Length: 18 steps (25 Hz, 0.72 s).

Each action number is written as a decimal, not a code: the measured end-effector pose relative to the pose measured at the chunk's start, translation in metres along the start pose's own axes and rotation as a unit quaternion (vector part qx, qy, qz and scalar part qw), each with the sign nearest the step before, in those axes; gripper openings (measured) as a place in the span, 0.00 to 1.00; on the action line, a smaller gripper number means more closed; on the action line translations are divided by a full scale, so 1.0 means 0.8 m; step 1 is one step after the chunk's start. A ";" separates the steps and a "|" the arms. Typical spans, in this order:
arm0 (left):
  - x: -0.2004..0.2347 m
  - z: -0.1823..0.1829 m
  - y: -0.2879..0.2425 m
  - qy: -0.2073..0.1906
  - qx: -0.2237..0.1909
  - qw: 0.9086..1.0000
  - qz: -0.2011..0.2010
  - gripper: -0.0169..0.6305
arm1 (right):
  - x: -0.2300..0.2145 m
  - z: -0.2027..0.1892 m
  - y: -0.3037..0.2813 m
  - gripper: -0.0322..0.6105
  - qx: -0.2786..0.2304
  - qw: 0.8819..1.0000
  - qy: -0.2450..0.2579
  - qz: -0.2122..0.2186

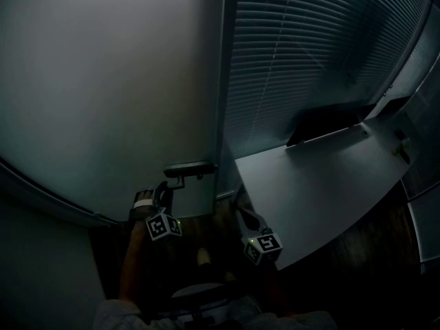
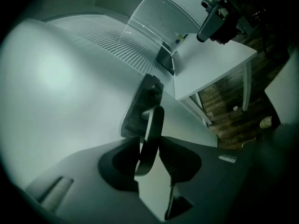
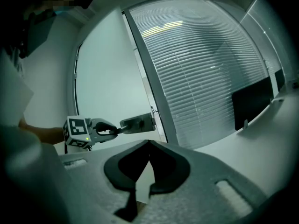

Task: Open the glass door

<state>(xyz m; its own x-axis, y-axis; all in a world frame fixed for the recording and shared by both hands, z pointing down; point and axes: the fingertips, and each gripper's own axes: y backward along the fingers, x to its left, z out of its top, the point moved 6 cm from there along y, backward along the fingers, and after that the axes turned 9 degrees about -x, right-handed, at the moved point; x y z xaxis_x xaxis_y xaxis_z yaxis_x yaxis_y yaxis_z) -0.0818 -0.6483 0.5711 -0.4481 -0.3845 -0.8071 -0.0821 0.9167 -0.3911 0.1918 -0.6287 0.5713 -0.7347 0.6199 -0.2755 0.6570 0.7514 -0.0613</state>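
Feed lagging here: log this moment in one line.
left tongs: shut on door handle | right tongs: shut, empty | glass door: looks closed

Pretty dim, grey-green tint over everything tbh. The door is frosted, a pale milky grey, and its handle is dark grey. The blinds are pale with thin horizontal stripes. The desk is plain white and the monitor is black. The floor is dark brown wood planks. The marker cubes are white with black square patterns, plus a tiny green light.
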 end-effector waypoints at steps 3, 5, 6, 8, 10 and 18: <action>-0.003 0.003 0.003 -0.028 0.013 1.000 0.002 0.22 | 0.000 0.001 0.008 0.05 -0.007 1.000 0.007 0.009; -0.007 0.004 0.005 -0.043 0.021 0.999 0.002 0.21 | -0.002 0.001 0.016 0.05 -0.008 1.000 0.009 0.010; -0.009 0.004 0.005 -0.050 0.025 0.998 0.002 0.21 | -0.003 0.002 0.020 0.05 -0.006 1.000 0.008 0.009; -0.012 0.005 0.006 -0.072 0.031 0.997 0.004 0.20 | -0.005 -0.001 0.028 0.05 -0.001 1.000 0.008 0.011; -0.016 0.007 0.009 -0.094 0.040 0.995 0.007 0.19 | -0.006 -0.004 0.038 0.05 0.003 1.000 0.008 0.014; -0.023 0.020 0.028 -0.127 0.074 0.989 0.011 0.17 | -0.004 -0.001 0.075 0.05 0.002 1.000 0.005 0.027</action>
<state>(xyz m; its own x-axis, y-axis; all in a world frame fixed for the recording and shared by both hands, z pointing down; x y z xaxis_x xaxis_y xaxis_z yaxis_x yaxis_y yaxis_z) -0.0610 -0.6226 0.5697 -0.2095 -0.3967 -0.8937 0.0648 0.9064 -0.4175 0.2338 -0.5854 0.5693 -0.7001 0.6612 -0.2697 0.6960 0.7162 -0.0509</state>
